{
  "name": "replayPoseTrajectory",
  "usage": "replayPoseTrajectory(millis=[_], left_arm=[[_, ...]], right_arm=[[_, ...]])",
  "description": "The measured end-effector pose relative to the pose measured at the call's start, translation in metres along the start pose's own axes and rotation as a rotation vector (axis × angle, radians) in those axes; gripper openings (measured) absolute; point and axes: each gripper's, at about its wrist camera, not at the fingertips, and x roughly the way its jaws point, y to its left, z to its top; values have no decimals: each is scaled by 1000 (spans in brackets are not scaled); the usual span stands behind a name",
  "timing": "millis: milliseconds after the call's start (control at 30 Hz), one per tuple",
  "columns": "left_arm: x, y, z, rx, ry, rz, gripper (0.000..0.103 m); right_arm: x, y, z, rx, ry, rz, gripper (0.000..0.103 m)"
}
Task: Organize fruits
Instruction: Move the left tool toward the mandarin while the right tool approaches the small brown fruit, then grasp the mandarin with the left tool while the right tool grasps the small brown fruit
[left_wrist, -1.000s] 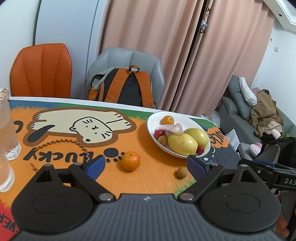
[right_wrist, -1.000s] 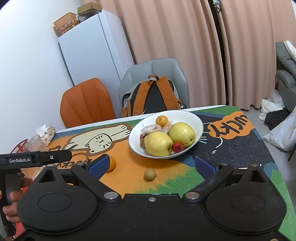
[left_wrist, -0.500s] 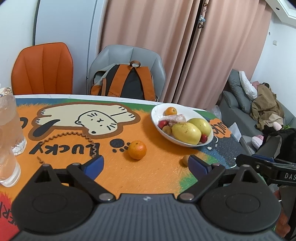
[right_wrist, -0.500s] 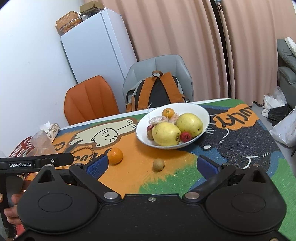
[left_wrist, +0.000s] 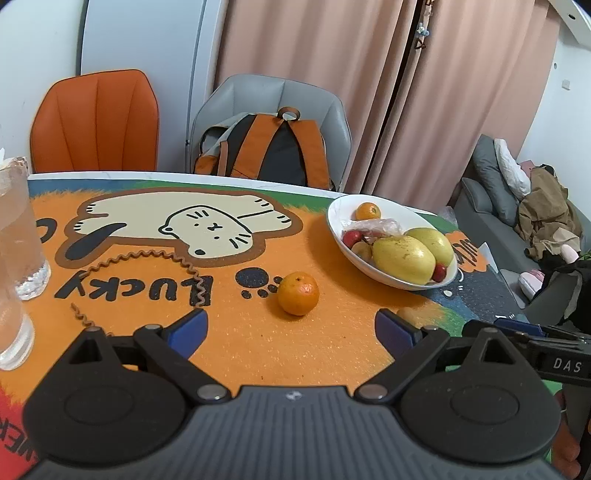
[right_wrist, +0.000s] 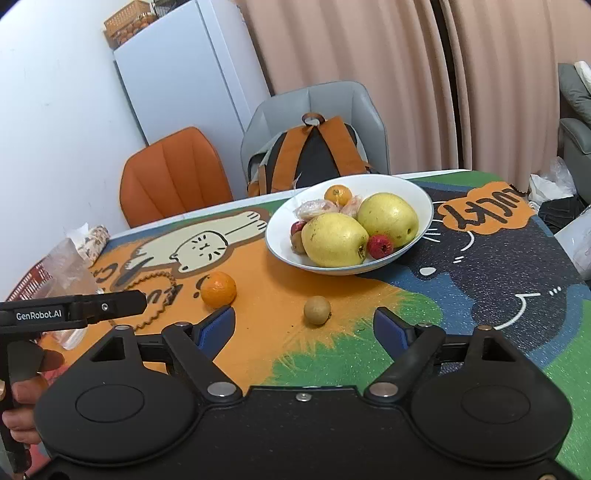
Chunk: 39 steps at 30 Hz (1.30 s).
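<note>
Right wrist view – brown fruit (right_wrist: 317, 310) clear before narrowing, empty right tool (right_wrist: 303, 327); left view half-hides it – left tool (left_wrist: 291, 329) apart.

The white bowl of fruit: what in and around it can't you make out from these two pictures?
- Left wrist view: the small brown round fruit is mostly hidden behind the left gripper's finger.
- Both views: the fruit in crinkled clear wrap in the white bowl is too blurred to identify.
- Both views: lower fruits lie hidden under the yellow pears.

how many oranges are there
2: one orange lies loose on the table mat, another orange sits at the bowl's far side. More may be hidden under other fruit.
</note>
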Motion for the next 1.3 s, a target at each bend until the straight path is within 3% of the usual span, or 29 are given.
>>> replayPoseTrajectory(millis=[300, 667, 1233, 1300], left_arm=[[31, 6, 3, -16, 28, 12, 94], [65, 7, 9, -19, 53, 5, 87], [103, 9, 8, -33, 89, -2, 65], [105, 7, 8, -29, 88, -3, 63]], right_arm=[[31, -4, 3, -2, 43, 4, 65], [62, -10, 7, -12, 96, 1, 57], [88, -9, 6, -39, 137, 5, 35], [89, -7, 6, -50, 139, 2, 28]])
